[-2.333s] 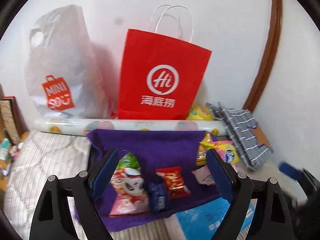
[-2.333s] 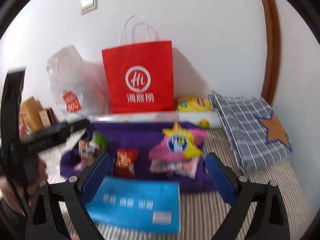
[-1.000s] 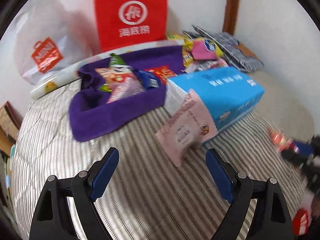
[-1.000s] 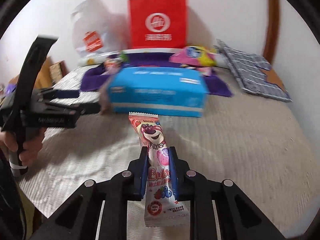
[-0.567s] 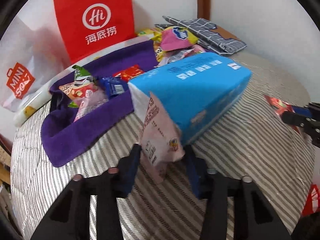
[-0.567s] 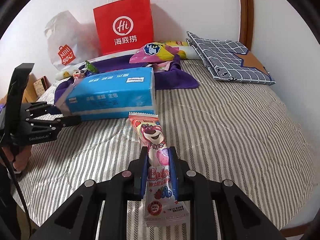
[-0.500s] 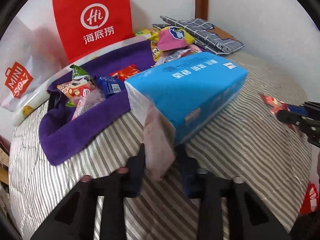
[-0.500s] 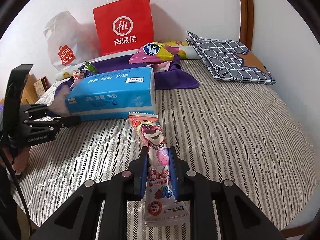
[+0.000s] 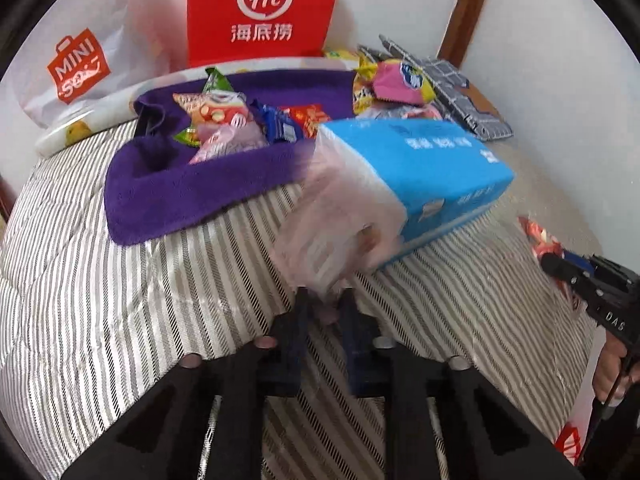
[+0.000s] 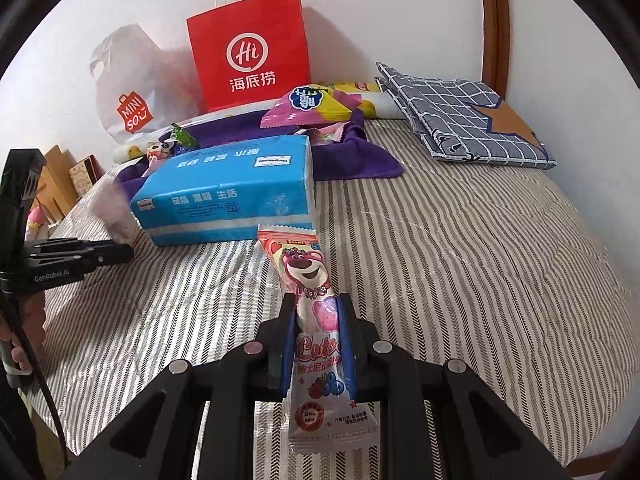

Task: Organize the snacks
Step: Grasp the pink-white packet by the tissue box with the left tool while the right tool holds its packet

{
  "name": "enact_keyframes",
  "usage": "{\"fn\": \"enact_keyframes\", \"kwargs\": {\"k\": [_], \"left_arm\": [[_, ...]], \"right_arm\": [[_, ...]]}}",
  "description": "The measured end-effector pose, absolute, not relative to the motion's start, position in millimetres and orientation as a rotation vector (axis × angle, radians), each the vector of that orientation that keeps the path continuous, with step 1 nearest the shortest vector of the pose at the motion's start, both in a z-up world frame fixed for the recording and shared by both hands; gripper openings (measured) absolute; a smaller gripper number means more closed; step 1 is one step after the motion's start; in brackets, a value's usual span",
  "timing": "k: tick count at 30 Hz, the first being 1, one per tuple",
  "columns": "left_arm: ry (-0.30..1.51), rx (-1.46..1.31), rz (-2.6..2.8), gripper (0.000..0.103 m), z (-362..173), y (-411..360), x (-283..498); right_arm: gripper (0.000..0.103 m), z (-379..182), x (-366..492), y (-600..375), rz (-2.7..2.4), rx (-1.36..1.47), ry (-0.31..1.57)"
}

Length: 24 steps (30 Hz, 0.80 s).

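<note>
We hold a snack packet in each hand over the grey-and-white striped bed [image 10: 460,248]. Our left fingers [image 9: 324,312] are closed on the lower edge of a pale pink, blurred snack packet [image 9: 336,232], which rises ahead of the fingertips with its long axis running away from us and leans on the near end of the blue plastic-wrapped tissue pack [image 9: 424,168]. Left of those fingers the striped cover lies bare up to the folded purple towel [image 9: 192,196], which holds several small snack packets [image 9: 224,116] beyond and to the left.

Our right fingers [image 10: 316,320] are clamped on the middle of a long pink packet printed with a bear [image 10: 312,304]; its long axis runs straight along the fingers, the sealed top end pointing forward toward the tissue pack, just short of it, the other end trailing back between the finger arms. To the right of these fingers the bed stays open as far as its rounded edge; the folded grey checked cloth [image 10: 460,116] lies far ahead on the right, by the wall.
</note>
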<state>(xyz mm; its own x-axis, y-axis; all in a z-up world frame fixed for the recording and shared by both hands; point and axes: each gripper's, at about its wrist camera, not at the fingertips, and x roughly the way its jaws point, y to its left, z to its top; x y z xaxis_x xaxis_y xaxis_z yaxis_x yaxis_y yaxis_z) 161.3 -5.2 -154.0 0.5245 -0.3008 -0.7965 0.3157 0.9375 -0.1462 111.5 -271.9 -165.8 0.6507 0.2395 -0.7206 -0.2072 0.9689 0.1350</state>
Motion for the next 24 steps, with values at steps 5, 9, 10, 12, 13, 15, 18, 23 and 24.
{"fn": "enact_keyframes", "kwargs": {"k": [5, 9, 10, 12, 13, 15, 18, 23, 24], "left_arm": [[0.951, 0.022, -0.373, 0.007, -152, -12, 162], [0.944, 0.041, -0.311, 0.020, -152, -9, 169], [0.939, 0.034, -0.297, 0.040, -151, -6, 171], [0.909, 0.014, -0.301, 0.059, -146, -2, 174], [0.895, 0.011, -0.312, 0.062, -144, -2, 174], [0.898, 0.046, -0.332, 0.064, -142, -7, 179], [0.900, 0.159, -0.298, 0.064, -148, -19, 187], [0.919, 0.205, -0.293, 0.056, -160, -22, 195], [0.931, 0.199, -0.304, 0.049, -161, -22, 196]], "right_arm": [[0.019, -171, 114, -273, 0.243, 0.042, 0.846], [0.019, -171, 114, -274, 0.240, 0.041, 0.850], [0.019, -171, 114, -274, 0.240, 0.040, 0.851], [0.019, -171, 115, -274, 0.241, 0.040, 0.855], [0.019, -171, 115, -274, 0.241, 0.041, 0.855], [0.019, -171, 115, -274, 0.240, 0.041, 0.855], [0.019, -170, 115, -273, 0.239, 0.040, 0.856], [0.019, -171, 115, -279, 0.228, 0.049, 0.859], [0.019, -171, 115, -279, 0.227, 0.052, 0.860]]}}
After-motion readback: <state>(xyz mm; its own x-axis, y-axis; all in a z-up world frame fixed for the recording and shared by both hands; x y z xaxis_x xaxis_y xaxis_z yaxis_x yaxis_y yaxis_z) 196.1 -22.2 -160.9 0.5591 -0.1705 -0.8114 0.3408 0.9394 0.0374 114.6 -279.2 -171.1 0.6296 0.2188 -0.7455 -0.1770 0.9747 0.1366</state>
